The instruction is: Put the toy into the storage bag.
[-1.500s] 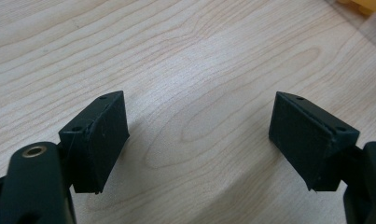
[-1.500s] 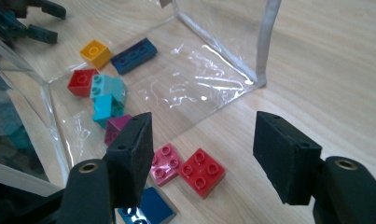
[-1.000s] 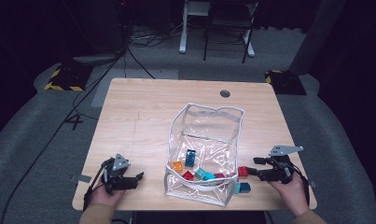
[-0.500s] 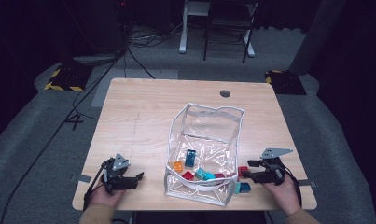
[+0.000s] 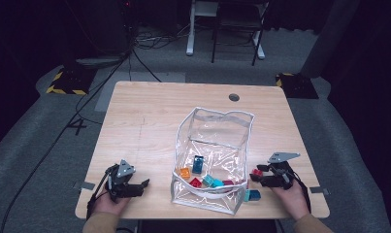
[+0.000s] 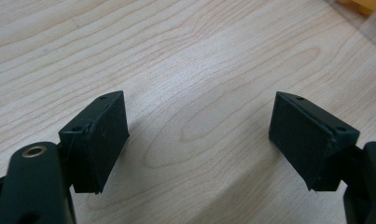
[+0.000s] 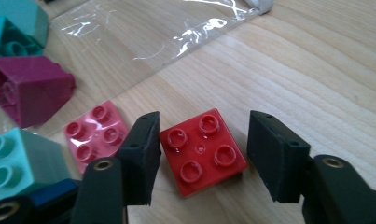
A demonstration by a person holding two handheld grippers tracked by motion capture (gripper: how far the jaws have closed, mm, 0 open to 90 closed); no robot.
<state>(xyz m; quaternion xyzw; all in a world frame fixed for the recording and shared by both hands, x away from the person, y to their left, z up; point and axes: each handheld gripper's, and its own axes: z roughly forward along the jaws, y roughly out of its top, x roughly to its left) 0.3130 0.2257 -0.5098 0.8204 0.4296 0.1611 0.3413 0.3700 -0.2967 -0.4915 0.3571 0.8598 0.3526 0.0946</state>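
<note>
Red brick (image 7: 202, 150) lies flat on the table (image 5: 149, 121), studs up, square, no long axis; its corners are turned slightly against the jaw line. It sits between the right gripper (image 7: 202, 156) jaws, which have just been closing: left pad at its edge, right pad a little apart, not yet pressing. In the high view the brick (image 5: 257, 172) is just outside the clear bag (image 5: 217, 145), largely hidden by the gripper. A pink brick (image 7: 94, 133) lies just beside. Left gripper (image 6: 199, 140) stands wide over bare wood.

Lit table amid dark surroundings; glare on clear plastic.
</note>
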